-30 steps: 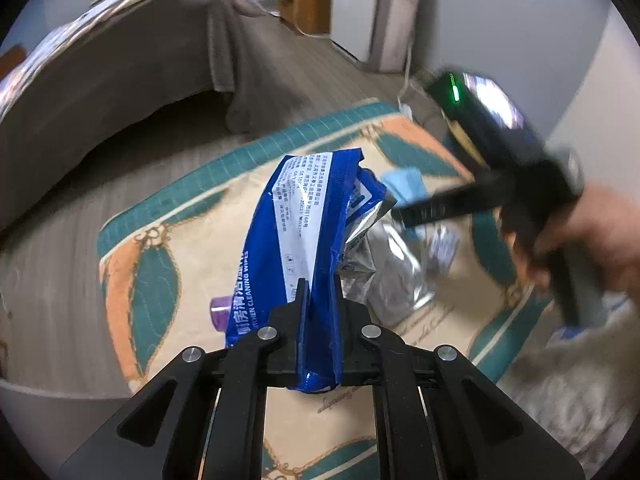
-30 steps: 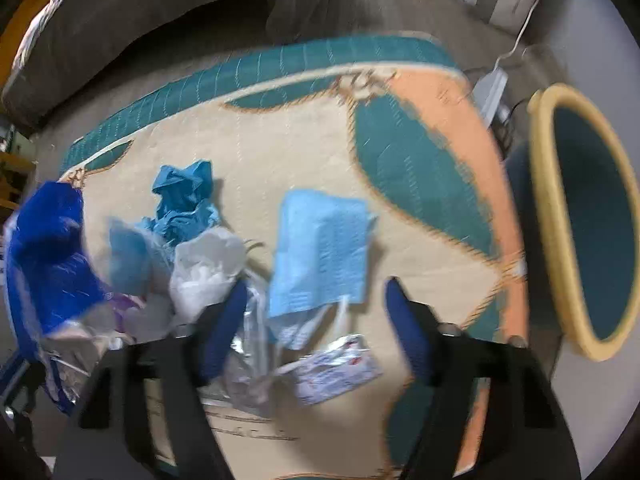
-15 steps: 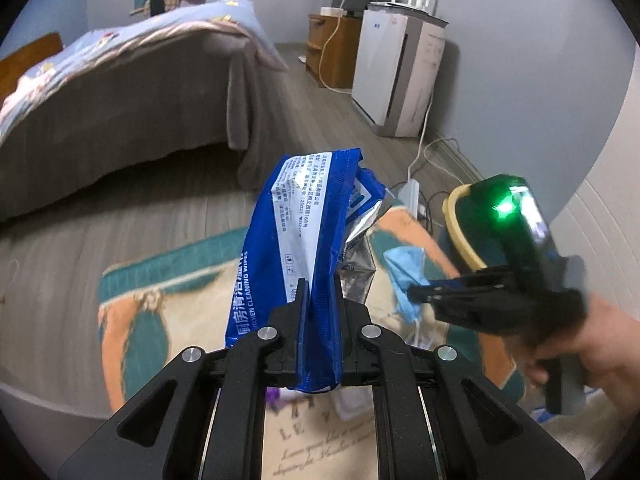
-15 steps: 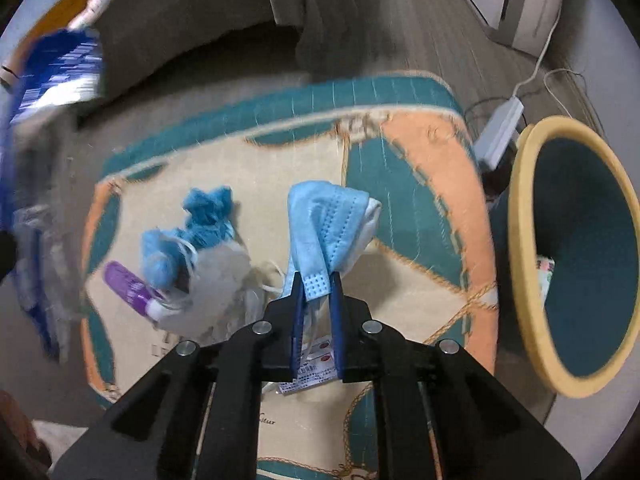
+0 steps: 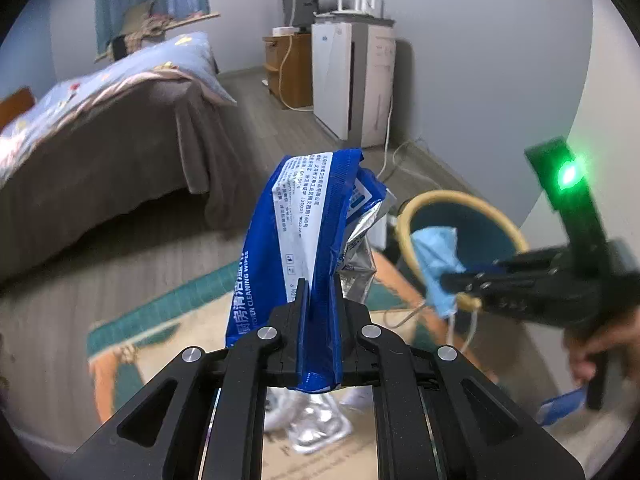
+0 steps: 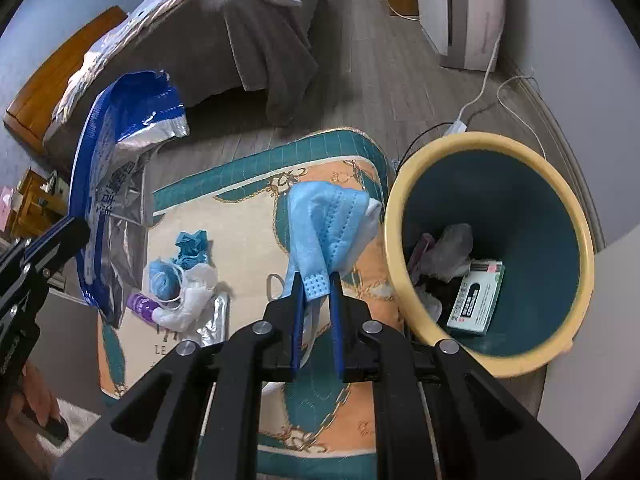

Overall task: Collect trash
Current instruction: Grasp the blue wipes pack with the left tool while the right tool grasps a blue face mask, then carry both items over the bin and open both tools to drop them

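Trash bin [image 6: 404, 216], yellow-rimmed, teal inside, beside the rug [image 6: 248, 208]; it contains a green-and-white box [image 6: 474, 298] and crumpled wrappers [image 6: 450, 250]. Right gripper [image 6: 316, 292] pinches a blue face mask [image 6: 328, 224] near the rim; left gripper [image 5: 319, 300] pinches a blue wipes packet [image 5: 304, 216].

Taking the rug [image 6: 248, 184] as the landmark: the bin [image 6: 400, 216] stands just off its right edge, with a box [image 6: 474, 298] and crumpled scraps inside. On the rug's left part lie a small bottle [image 6: 140, 305], a wad [image 6: 192, 246] and other litter (bunched together). Above the rug, a mask [image 6: 328, 224] hangs near the bin's rim; a wipes packet [image 6: 108, 168] hangs over its left edge. The bed [image 6: 224, 28] lies beyond the rug.
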Available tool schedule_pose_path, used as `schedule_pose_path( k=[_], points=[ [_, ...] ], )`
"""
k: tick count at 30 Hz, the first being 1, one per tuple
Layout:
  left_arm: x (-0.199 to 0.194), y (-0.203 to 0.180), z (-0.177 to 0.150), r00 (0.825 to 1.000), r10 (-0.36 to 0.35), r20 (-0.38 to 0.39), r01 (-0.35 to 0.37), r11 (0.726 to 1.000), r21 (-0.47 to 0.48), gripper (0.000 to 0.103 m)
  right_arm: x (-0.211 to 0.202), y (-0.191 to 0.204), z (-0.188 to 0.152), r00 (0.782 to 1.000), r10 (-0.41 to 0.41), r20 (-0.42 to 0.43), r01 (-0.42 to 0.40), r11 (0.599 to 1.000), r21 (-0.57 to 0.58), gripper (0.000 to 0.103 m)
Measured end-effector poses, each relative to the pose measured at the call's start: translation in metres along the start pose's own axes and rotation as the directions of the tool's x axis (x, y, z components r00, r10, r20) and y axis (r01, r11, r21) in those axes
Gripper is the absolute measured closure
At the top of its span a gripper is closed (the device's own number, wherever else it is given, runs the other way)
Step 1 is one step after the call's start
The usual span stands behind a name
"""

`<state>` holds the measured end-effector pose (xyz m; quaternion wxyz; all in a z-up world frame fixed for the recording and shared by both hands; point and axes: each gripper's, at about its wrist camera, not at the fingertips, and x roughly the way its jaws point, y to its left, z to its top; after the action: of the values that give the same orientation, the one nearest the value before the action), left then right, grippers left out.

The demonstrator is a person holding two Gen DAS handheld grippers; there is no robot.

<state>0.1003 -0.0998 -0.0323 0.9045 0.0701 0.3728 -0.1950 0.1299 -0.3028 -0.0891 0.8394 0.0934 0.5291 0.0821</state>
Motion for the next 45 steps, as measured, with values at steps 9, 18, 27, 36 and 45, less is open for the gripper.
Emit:
schedule_pose_path(
  k=[9, 18, 27, 36, 45],
  points=[
    [-0.041, 0.006, -0.017, 0.998, 0.032, 0.053, -0.031, 0.999, -0.016, 0.092, -0.030, 0.022, -0.005, 0.997, -0.008, 0.082, 0.009, 1.000, -0.008, 0.092],
    [-0.041, 0.006, -0.019, 0.996, 0.071, 0.050, -0.071, 0.997, 0.002, 0.092, -0.038, 0.023, -0.002, 0.994, -0.028, 0.107, 0.031, 0.999, -0.021, 0.092],
    [-0.026, -0.007, -0.014, 0.996, 0.080, 0.044, -0.082, 0.996, 0.040, 0.092, -0.041, 0.005, 0.009, 0.989, -0.070, 0.127, 0.076, 0.996, -0.041, 0.092],
    [0.002, -0.028, -0.004, 1.000, 0.016, 0.003, -0.016, 0.999, 0.039, 0.092, -0.045, -0.042, 0.021, 0.981, -0.140, 0.132, 0.146, 0.989, -0.035, 0.092],
    [0.044, -0.075, 0.003, 0.997, -0.054, -0.055, 0.059, 0.994, 0.095, 0.092, -0.029, -0.089, 0.022, 0.977, -0.200, 0.077, 0.197, 0.979, 0.047, 0.092]
  ],
)
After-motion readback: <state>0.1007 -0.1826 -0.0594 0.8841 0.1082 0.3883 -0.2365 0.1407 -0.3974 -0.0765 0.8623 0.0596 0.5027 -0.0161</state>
